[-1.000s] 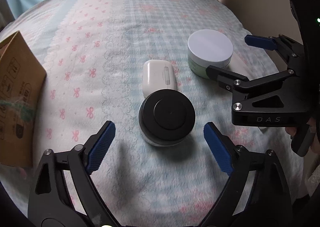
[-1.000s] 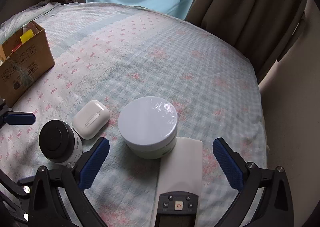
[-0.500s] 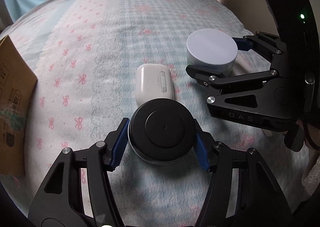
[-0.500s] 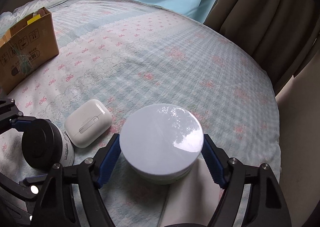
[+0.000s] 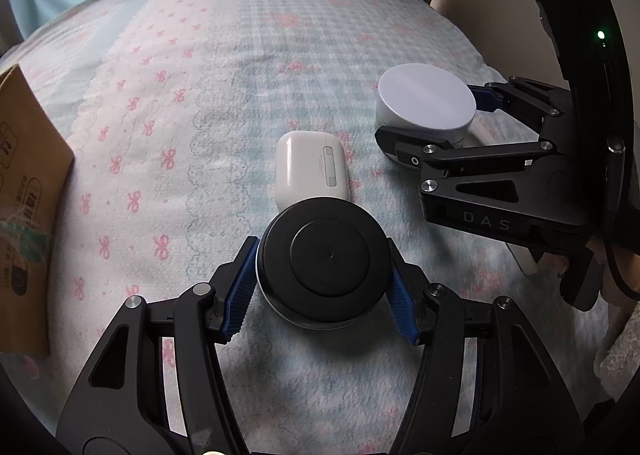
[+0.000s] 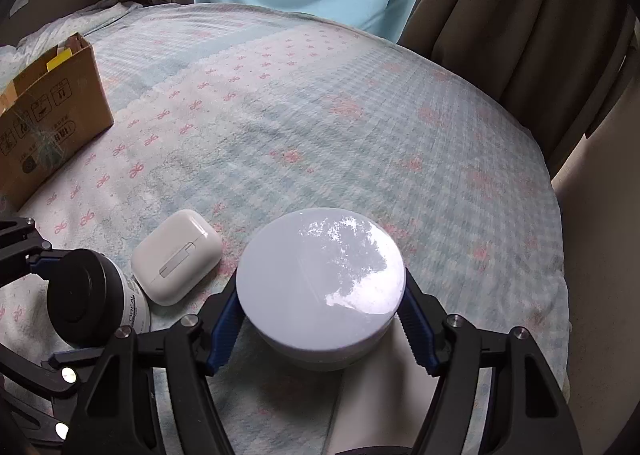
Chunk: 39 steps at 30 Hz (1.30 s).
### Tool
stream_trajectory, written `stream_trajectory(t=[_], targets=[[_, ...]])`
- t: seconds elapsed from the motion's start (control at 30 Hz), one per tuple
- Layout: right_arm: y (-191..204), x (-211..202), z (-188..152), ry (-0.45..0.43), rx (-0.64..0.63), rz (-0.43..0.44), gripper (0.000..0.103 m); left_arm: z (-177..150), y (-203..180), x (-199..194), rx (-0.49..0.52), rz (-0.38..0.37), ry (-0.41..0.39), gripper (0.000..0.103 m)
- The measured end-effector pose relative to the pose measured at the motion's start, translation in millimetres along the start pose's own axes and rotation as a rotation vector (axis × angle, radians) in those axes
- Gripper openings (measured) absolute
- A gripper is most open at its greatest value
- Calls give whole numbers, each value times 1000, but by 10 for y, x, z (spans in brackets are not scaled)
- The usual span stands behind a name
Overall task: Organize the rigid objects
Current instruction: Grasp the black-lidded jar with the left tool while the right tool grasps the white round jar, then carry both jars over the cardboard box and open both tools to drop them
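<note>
- The left claw [image 5: 323, 287] is clamped on a round black-lidded jar [image 5: 325, 263]; its ribbed blue pads [image 5: 240, 291] press the jar's flanks on both sides, and the smooth matte lid with a raised centre disc faces up.
- The right claw [image 6: 322, 329] is clamped on a wider, flat white-lidded jar [image 6: 320, 267], whose glossy lid mirrors the window; blue pads [image 6: 224, 325] touch its wall left and right.
- Beneath and behind that white jar lies a pale flat remote [image 6: 376, 387], partly hidden under it.
- A white earbud case [image 5: 310, 171], rounded and smooth, lies just ahead of the left claw, close against the black jar's far edge, and to the left of the right claw.
- Everything sits on a bed [image 6: 320, 127] covered in soft quilted cloth, pale blue check with pink bows.
- A cardboard box [image 6: 48, 123], open-topped, stands far left of both claws, well apart from the jars.
- Ahead of both claws the bedspread runs open to its curved far edge, where curtains [image 6: 500, 15] hang.
</note>
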State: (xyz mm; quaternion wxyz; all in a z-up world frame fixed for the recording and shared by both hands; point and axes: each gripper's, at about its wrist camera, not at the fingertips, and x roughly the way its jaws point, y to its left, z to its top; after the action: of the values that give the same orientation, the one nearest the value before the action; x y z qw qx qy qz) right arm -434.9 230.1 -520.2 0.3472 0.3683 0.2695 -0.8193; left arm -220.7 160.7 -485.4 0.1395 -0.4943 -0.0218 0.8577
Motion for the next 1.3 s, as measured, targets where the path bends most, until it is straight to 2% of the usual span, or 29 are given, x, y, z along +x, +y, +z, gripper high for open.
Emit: stream_trajectory(t=[0.4, 0.7, 1.0, 1.3], targets=[[-26, -337, 104, -14, 85, -21, 66, 121, 94, -448, -4, -17, -44, 56], [46, -975, 490, -46, 205, -35, 66, 467, 308, -1293, -7, -21, -82, 56], [500, -1810, 1124, -83, 322, -50, 66, 681, 901, -2360, -35, -22, -135, 56], [1211, -2435, 1614, -84, 457, -88, 66, 711, 1752, -3221, -43, 8, -129, 56]])
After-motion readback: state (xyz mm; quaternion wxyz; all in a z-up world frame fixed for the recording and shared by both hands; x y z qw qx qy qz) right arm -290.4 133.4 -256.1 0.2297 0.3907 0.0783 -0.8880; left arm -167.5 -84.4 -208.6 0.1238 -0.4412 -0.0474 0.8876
